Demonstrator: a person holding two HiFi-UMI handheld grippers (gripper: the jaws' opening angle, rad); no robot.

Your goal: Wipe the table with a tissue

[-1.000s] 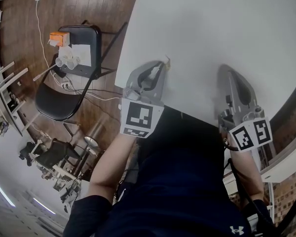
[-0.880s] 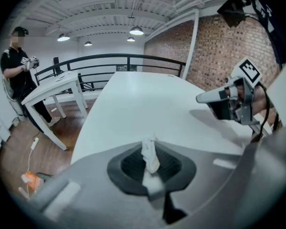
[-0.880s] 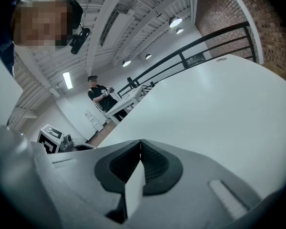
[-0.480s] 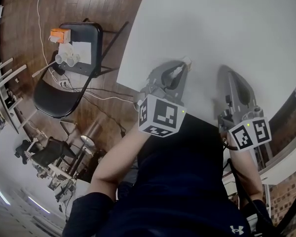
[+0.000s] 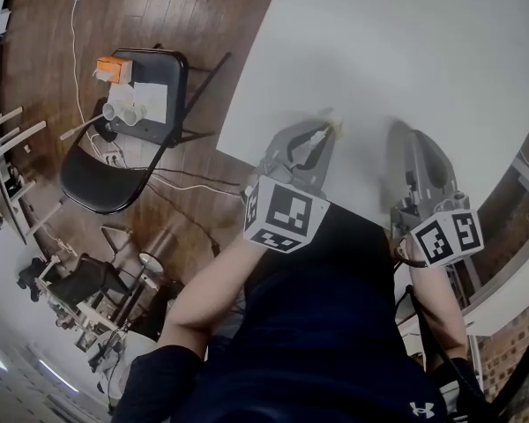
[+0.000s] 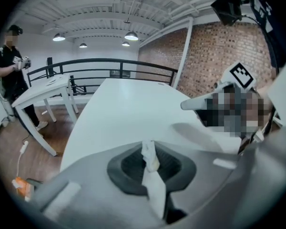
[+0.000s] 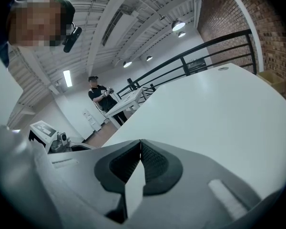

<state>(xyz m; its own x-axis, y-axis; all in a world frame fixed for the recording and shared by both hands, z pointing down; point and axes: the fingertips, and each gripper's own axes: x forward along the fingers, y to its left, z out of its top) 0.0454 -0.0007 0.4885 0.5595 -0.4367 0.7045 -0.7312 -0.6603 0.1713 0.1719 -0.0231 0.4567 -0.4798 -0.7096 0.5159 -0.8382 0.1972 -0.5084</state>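
Two grippers are held close in front of the person, and only one of them carries anything. The left gripper (image 6: 148, 146) is clenched on a thin white paper tissue (image 6: 151, 168). The tissue is twisted into a narrow strip, and its long axis runs along the jaws, so that only a small crumpled end stands out past the tips. In the head view this end (image 5: 337, 129) points forward from the left gripper (image 5: 328, 132) and lies over the near part of the wide white table (image 5: 406, 42). I cannot tell if the paper touches the surface or hangs just above it.

Just beside it, on its right, is the right gripper (image 5: 407, 132), also over the near edge of the table. In its own view the right gripper (image 7: 140, 144) has its jaws pressed together with nothing between them.

I judge that the coming move turns on one relation: nearly all the bare table top lies ahead of the left gripper and to its right, while the table's edge and corner are near on its left. The wiping stroke should then go forward and rightward. The tip must also tilt down, or too little of the tissue will meet the surface.

Farther off, the table (image 6: 128, 104) stretches away from the jaws.
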